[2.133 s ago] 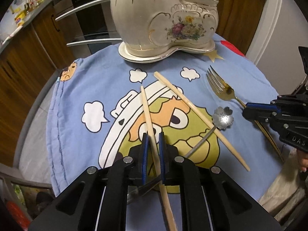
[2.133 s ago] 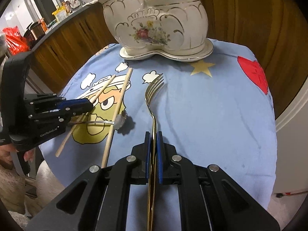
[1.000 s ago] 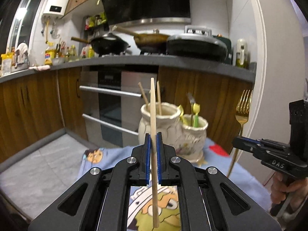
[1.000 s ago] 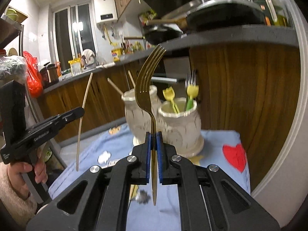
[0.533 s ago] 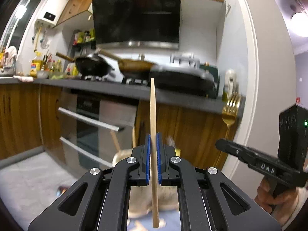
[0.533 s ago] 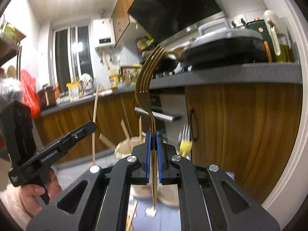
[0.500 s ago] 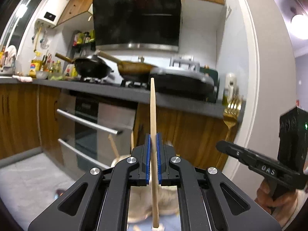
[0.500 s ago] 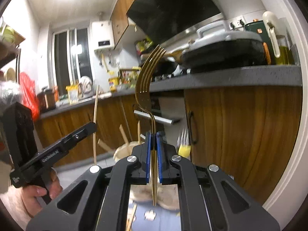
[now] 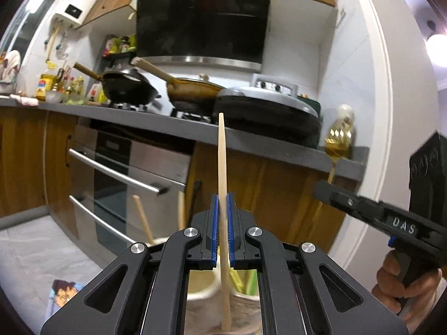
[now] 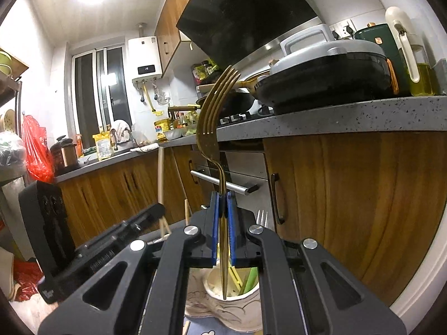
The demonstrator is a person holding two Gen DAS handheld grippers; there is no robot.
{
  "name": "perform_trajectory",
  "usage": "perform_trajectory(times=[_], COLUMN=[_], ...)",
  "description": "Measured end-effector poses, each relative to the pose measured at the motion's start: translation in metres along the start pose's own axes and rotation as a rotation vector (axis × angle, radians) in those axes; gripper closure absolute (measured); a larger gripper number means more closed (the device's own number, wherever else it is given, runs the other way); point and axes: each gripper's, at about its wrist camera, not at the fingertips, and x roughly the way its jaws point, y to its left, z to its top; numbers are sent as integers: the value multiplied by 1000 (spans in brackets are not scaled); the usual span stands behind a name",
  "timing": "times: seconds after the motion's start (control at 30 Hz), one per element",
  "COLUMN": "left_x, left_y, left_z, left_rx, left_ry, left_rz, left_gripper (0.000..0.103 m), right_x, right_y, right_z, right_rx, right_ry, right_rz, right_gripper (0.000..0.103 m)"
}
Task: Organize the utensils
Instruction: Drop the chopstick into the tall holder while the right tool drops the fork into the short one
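Here the left tool (image 9: 222, 223) clamps a wooden chopstick (image 9: 222, 167) upright, its lower end over the cream ceramic holder (image 9: 201, 287). To the right, the right tool (image 10: 222, 220) grips a gold fork (image 10: 215, 117), tines up, handle tip just above the holder's right cup (image 10: 220, 290).

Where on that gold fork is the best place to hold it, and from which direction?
On the thin handle below the tines, pinched from both flat sides, as the right gripper does now. The gold fork stands upright, tines up, so its narrow tail points down at the white ceramic holder, free to slide in.
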Motion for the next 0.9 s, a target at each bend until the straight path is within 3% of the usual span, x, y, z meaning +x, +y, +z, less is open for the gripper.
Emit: perform_trajectory(times=[0.27,0.5,0.9], left_x=[15,22,16], left_y=[23,18,4], left_z=[17,27,7], left_rx=[-33,-9,117], left_ry=[-26,-68,-33], left_rz=[38,65,78], left_gripper=[97,97,97], right_x=[10,19,36], right_y=[2,6,-1], right_z=[2,0,-34], right_rx=[3,-27,-43], right_ry=[-19,-37,60], right_rz=[-19,-44,-38], right_gripper=[97,97,97])
